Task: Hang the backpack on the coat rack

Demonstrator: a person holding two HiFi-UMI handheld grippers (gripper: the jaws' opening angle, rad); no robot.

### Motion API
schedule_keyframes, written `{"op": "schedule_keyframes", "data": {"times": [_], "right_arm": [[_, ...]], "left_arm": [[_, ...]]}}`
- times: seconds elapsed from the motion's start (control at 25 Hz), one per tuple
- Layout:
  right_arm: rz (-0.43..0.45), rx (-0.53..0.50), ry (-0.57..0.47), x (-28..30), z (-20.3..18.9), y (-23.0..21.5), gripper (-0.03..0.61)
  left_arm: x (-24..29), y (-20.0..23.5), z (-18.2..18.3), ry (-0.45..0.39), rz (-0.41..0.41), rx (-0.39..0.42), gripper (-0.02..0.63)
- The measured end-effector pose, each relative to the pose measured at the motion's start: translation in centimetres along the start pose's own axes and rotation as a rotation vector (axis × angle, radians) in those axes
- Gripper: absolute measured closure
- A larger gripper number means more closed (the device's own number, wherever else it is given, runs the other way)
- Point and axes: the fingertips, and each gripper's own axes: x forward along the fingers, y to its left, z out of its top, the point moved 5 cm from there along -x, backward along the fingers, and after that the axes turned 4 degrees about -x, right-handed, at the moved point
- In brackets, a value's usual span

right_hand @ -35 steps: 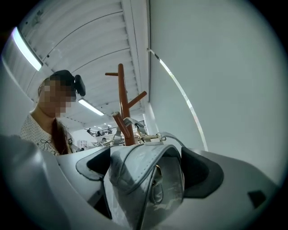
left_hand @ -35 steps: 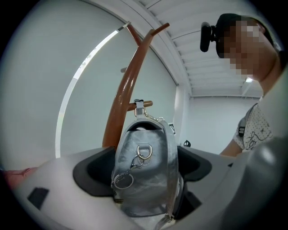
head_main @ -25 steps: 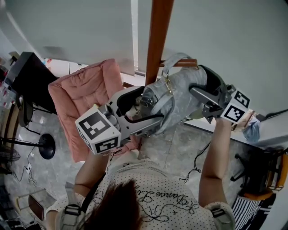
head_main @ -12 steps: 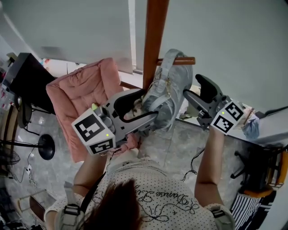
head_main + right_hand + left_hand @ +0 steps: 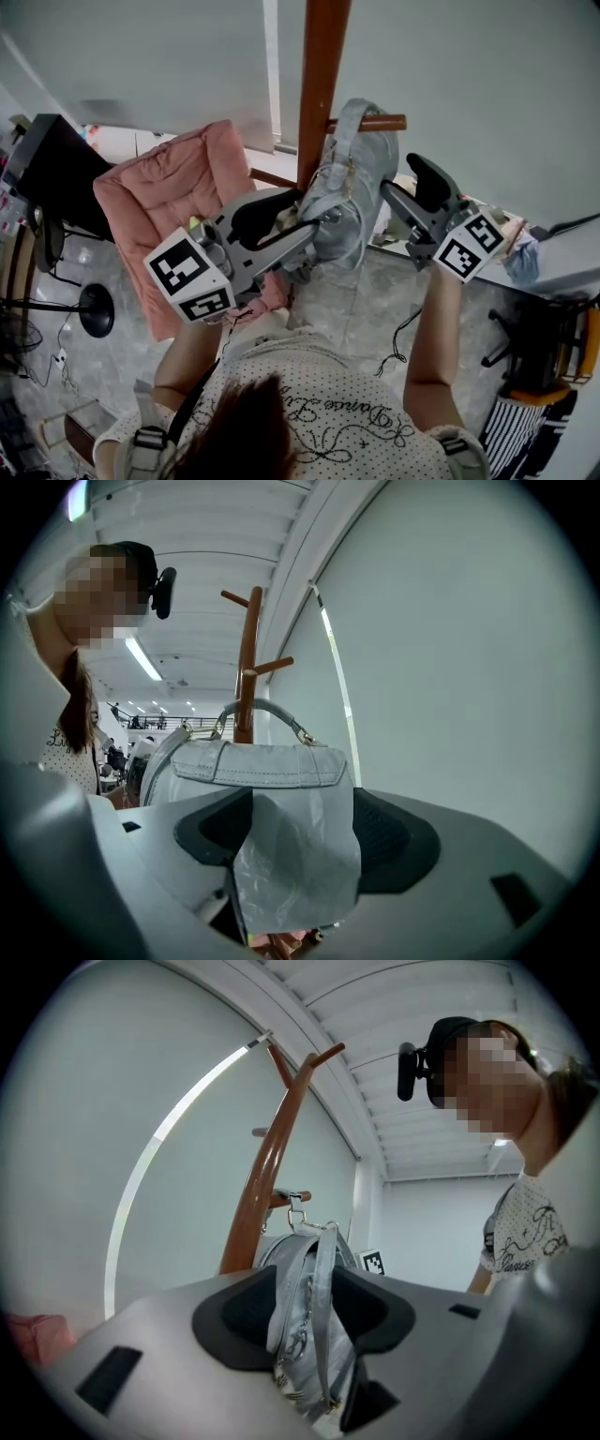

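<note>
On the coat rack point(image 5: 319, 75) at twelve o'clock, the backpack point(image 5: 364, 159) hangs as the left gripper point(image 5: 314, 217) and right gripper point(image 5: 397, 176), jaws just closing, pinch it.

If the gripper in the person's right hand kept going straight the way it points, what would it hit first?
The grey backpack: it already sits between the jaws of the right gripper, which have just been closing and seem to press it. The coat rack stands behind, probably next.

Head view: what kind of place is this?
Probably an office or lab corner, indoors: wooden coat rack by a plain wall, pink padded chair, cables across a tiled floor.
</note>
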Motion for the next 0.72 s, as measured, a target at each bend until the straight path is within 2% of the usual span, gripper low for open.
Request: {"op": "schedule_keyframes", "data": {"times": [0.52, 0.72], "right_arm": [[-0.096, -0.028, -0.048, -1.5, 1.0, 2.1, 0.27], [-0.135, -0.047, -0.071, -2.5, 2.3, 3.2, 0.321]], "left_arm": [[-1.3, 0.6, 0.6, -0.022, 0.012, 0.021, 0.452], [-1.7, 0.2, 1.2, -0.017, 0.019, 0.052, 0.464]]}}
